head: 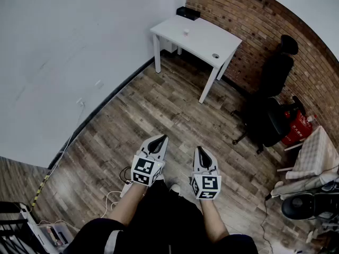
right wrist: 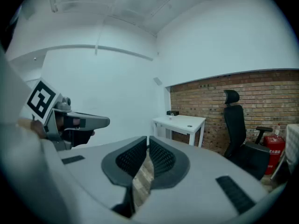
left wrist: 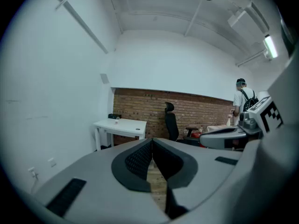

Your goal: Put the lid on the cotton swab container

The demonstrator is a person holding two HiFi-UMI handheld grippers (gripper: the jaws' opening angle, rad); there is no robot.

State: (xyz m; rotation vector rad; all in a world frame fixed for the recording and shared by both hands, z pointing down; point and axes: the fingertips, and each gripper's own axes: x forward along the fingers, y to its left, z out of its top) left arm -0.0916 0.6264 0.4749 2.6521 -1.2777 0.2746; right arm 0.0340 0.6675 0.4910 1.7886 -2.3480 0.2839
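Both pairs of jaws are shut pad to pad, with nothing held between them. The left gripper [head: 161, 138] and right gripper [head: 200, 150] are carried side by side on outstretched forearms [head: 130, 202], low over the wooden floor [head: 153, 107], and are aimed forward and roughly level. Well ahead of both sets of jaws, a white table [head: 198, 36] is seen against the wall. A small pale container [head: 186, 32] is set on its far part, and a flat round piece [head: 215, 56] lies apart from it, nearer the right-hand edge. Which way either points, and its long axis, cannot be told at this range.
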